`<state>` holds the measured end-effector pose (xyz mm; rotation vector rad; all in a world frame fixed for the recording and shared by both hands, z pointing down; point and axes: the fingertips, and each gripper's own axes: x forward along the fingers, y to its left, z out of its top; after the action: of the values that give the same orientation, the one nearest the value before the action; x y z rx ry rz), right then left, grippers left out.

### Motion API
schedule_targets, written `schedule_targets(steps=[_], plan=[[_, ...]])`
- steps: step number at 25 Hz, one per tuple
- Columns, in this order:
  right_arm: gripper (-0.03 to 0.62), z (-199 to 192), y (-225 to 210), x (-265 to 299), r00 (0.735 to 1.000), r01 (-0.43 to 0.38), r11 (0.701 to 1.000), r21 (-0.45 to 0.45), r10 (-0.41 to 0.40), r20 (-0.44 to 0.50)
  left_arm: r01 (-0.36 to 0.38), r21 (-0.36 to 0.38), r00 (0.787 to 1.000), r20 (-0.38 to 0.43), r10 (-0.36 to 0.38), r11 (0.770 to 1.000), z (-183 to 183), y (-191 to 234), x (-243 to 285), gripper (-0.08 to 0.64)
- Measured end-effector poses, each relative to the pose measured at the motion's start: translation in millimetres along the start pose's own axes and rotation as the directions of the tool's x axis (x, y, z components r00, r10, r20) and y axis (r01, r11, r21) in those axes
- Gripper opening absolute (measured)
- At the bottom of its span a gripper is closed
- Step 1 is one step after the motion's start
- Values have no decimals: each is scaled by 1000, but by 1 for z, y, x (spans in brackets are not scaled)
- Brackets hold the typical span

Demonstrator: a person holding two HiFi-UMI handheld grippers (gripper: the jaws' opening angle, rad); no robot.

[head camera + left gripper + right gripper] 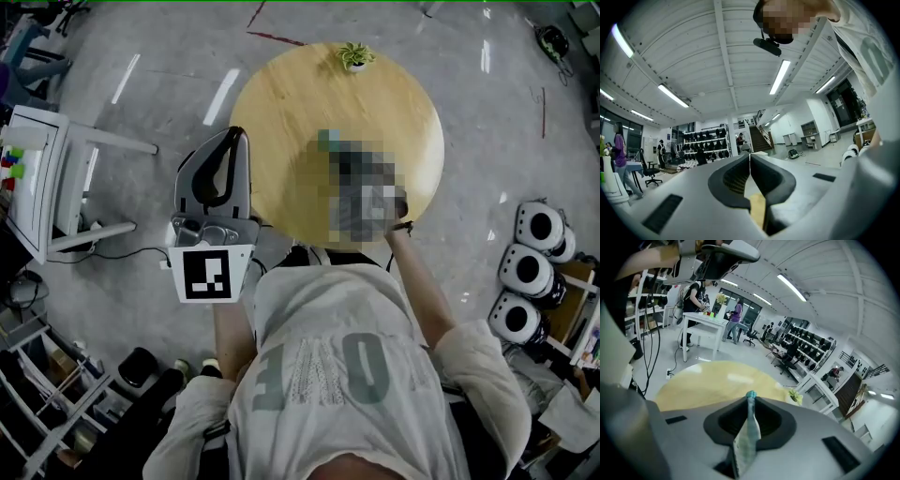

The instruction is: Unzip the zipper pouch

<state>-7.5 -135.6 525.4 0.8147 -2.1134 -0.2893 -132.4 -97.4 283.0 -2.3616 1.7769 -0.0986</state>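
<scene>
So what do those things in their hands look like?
The left hand-held gripper and right hand-held gripper each have a pale grey body with two curved black pads. The left carries a white cube printed with a black square marker. The person wears a pale short-sleeved T-shirt with grey lettering.

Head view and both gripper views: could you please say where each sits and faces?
Head view: on the head, looking steeply down at table; shirt, left gripper show.
Left gripper view: on left gripper, facing ceiling and shelves; shut jaws, shirt.
Right gripper view: on right gripper, facing table; jaws grip pouch.
Shared: head and right gripper views show table, plant.
</scene>
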Motion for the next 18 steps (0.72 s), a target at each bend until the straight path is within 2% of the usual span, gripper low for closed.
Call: schedule_targets(steps=[5, 10, 15, 18], plan=[[61, -5, 43, 10, 994, -104, 994, 22, 104, -18, -11, -10, 1000, -25, 11, 1000, -12, 5, -8, 31], [61, -15, 77, 17, 977, -207, 976, 63, 209, -43, -22, -22, 999, -42, 21, 1000, -21, 9, -11, 31], [149, -24, 92, 18, 961, -263, 959, 106, 270, -61, -28, -25, 998, -49, 27, 999, -25, 8, -11, 31], [152, -23, 92, 17, 960, -268, 957, 112, 275, -58, -27, -24, 998, -49, 26, 999, -26, 9, -10, 31]])
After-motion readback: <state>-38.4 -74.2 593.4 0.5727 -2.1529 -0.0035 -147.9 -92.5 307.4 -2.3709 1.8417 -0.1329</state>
